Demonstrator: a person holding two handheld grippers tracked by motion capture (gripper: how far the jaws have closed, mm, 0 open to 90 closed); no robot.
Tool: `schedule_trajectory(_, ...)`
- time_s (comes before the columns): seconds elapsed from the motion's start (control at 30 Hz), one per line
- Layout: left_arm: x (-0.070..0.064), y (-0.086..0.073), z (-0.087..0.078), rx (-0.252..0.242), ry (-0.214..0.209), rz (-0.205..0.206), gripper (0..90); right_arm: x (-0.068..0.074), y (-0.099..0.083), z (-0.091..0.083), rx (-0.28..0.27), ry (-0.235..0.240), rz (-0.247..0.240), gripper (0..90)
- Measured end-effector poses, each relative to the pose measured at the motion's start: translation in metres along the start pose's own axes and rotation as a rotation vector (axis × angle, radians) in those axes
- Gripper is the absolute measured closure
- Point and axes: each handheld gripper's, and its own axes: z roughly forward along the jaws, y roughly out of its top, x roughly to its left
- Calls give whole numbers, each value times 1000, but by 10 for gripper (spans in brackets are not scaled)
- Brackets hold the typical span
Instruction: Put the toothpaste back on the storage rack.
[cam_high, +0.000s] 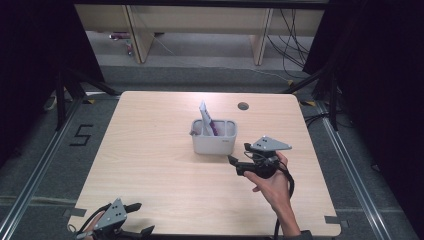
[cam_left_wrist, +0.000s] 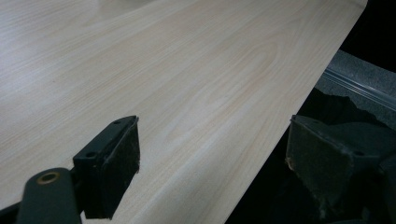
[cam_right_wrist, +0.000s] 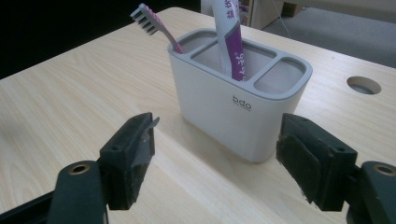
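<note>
Right gripper (cam_right_wrist: 215, 158) sits just short of the holder (cam_right_wrist: 240, 100), jaws spread wide and empty, nothing between them. The holder stands upright mid-table (cam_high: 150, 165), toothbrush (cam_right_wrist: 156, 25) leaning out of one end slot, tube (cam_right_wrist: 231, 37) in the middle slot, the other end slot apparently empty.

Left gripper (cam_high: 122, 220) waits at the near edge, jaws also apart, one hanging past the table's rim.

The risk, I'd say: push in off-centre and a jaw clips the holder's wall, sliding or tipping it, and that leaning toothbrush could spill out. A squeeze on the smooth wall might slip too.

Hard to read: the tube's top is cut off in the right gripper view, and the slot bottoms are hidden.
</note>
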Motion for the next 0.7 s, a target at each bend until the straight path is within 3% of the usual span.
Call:
schedule_trajectory(0.2,0,0,1,-10,3,-7,166,-2,-7,-6,-2,-1,-6,271)
schedule_trajectory(0.23,0,0,1,-10,2,-7,166,-3,-8,-7,-10,-2,-27,271)
schedule_trajectory(0.4,0,0,0,-5,-1,-2,165,-1,-14,-12,4,-3,0,269)
schedule_trajectory(0.5,1,0,0,-4,-2,-1,165,-2,-18,-14,3,1,-9,268)
schedule_trajectory(0.53,0,0,0,-5,-2,-2,165,1,-19,-15,7,-6,17,266)
schedule_trajectory(0.6,1,0,0,-5,-1,-2,164,-1,-21,-17,2,-3,-20,263)
schedule_trajectory(0.7,1,0,0,-6,0,0,164,-1,-26,-20,10,1,-10,263)
